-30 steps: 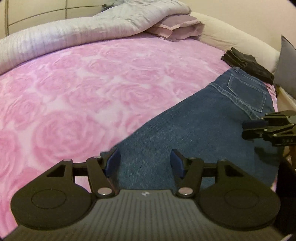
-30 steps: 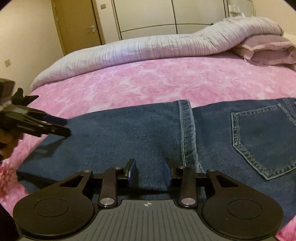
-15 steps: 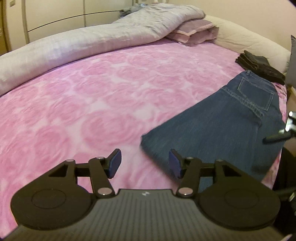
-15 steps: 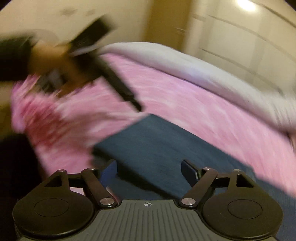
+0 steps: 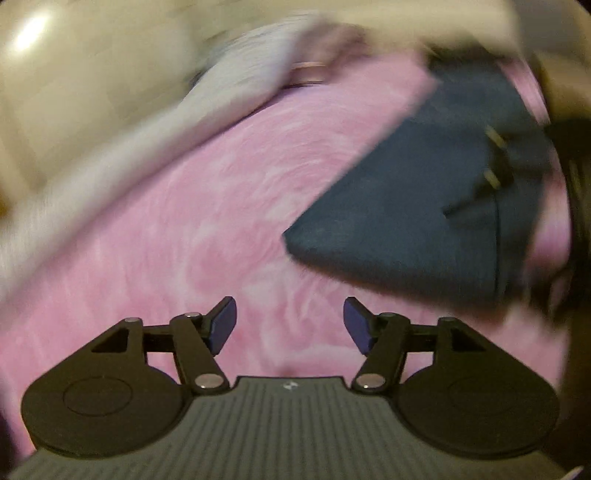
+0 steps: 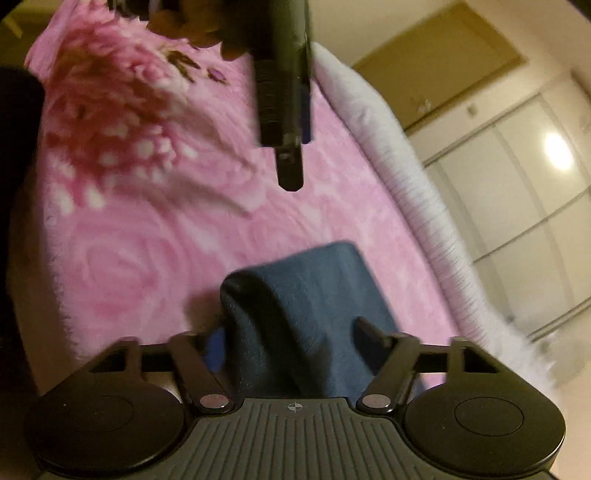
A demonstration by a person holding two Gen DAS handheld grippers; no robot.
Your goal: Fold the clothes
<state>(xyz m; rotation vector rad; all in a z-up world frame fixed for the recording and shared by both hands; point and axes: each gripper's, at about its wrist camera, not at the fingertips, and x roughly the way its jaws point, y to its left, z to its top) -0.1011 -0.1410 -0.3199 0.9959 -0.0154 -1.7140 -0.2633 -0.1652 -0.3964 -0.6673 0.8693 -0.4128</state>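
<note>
The blue jeans [image 5: 424,192] lie on the pink rose bedspread [image 5: 192,221], blurred, up and to the right of my left gripper [image 5: 290,325]. That gripper is open over bare bedspread with nothing between its fingers. In the right wrist view my right gripper [image 6: 291,339] is open wide at the end of the jeans [image 6: 306,295]. A raised hump of denim sits between its fingers, not clamped, and partly hides the left pad. The left gripper [image 6: 291,162] hangs edge-on above the bedspread [image 6: 147,240], held by a hand [image 6: 192,26]. The right gripper [image 5: 495,173] shows dimly over the denim.
A rolled grey quilt [image 6: 424,206] runs along the far side of the bed, with pale wardrobe doors [image 6: 524,192] and a brown door [image 6: 443,62] behind. The quilt [image 5: 229,85] and pillows are smeared by motion blur in the left wrist view.
Both cameras swung sharply. The left gripper drew back off the jeans to bare bedspread. The right gripper opened wide and moved to the jeans' end, where denim now humps between its fingers.
</note>
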